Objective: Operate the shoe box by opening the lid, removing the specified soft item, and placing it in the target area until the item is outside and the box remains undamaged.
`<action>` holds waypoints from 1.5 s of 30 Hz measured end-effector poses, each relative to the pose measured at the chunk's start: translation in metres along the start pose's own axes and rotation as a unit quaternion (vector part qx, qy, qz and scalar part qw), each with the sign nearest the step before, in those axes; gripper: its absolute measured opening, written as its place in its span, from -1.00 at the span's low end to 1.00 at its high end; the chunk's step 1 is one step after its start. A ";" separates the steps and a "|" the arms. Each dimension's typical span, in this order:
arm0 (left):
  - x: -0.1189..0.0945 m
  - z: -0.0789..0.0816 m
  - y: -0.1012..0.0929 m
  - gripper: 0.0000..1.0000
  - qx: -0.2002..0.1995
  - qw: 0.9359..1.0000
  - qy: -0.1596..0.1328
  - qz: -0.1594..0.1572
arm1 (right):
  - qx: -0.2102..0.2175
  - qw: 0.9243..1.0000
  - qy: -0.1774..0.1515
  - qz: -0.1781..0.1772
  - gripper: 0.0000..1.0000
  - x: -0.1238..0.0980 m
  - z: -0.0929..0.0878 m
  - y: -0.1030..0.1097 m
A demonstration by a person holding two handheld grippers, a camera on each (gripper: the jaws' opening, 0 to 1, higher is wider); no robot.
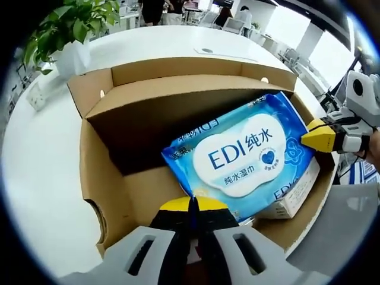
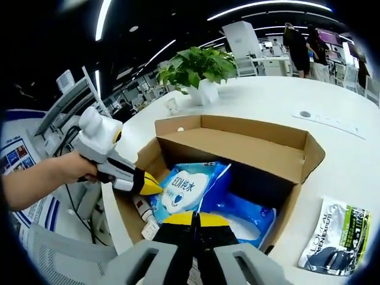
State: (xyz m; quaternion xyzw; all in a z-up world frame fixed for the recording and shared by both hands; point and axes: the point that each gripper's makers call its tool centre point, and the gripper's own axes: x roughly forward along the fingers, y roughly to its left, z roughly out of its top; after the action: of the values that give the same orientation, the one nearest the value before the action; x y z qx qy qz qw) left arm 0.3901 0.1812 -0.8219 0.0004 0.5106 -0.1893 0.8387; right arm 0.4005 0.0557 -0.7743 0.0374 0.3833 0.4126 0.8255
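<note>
An open brown cardboard box [image 1: 101, 172] stands on a white table, its lid folded back. A blue EDI wet-wipes pack [image 1: 243, 157] lies tilted inside it, raised above the other contents. My left gripper [image 1: 193, 205] is shut on the pack's near edge. My right gripper [image 1: 320, 135] comes in from the right, its yellow tips shut on the pack's far end. In the right gripper view the wipes pack [image 2: 184, 190] sits in the box [image 2: 297, 160], with the right gripper [image 2: 193, 218] shut at its lower edge. The left gripper [image 2: 145, 184], held by a hand, meets its left side.
A white carton [image 1: 294, 199] lies under the pack and more blue packaging [image 2: 246, 219] beside it. Small bottles [image 2: 144, 211] stand in the box corner. A potted plant [image 2: 199, 71] stands behind the box, and a grey sachet [image 2: 335, 234] lies on the table [image 2: 350, 154].
</note>
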 end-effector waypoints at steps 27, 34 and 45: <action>-0.036 0.010 -0.008 -1.00 -0.015 0.999 -0.046 0.001 | 0.002 1.000 -0.015 0.005 -1.00 -0.015 0.006 0.004; -0.046 0.018 -0.015 -1.00 -0.020 0.998 -0.061 -0.002 | 0.005 1.000 -0.026 0.007 -1.00 -0.025 0.012 0.005; -0.057 0.027 -0.030 -1.00 -0.016 0.997 -0.077 -0.014 | 0.007 0.999 -0.038 0.003 -1.00 -0.046 0.016 0.003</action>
State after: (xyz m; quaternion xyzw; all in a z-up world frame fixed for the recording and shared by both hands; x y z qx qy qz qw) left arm 0.3805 0.1659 -0.7537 -0.0345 0.4470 -0.1922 0.8730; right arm 0.3924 0.0287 -0.7343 0.0603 0.3544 0.4103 0.8381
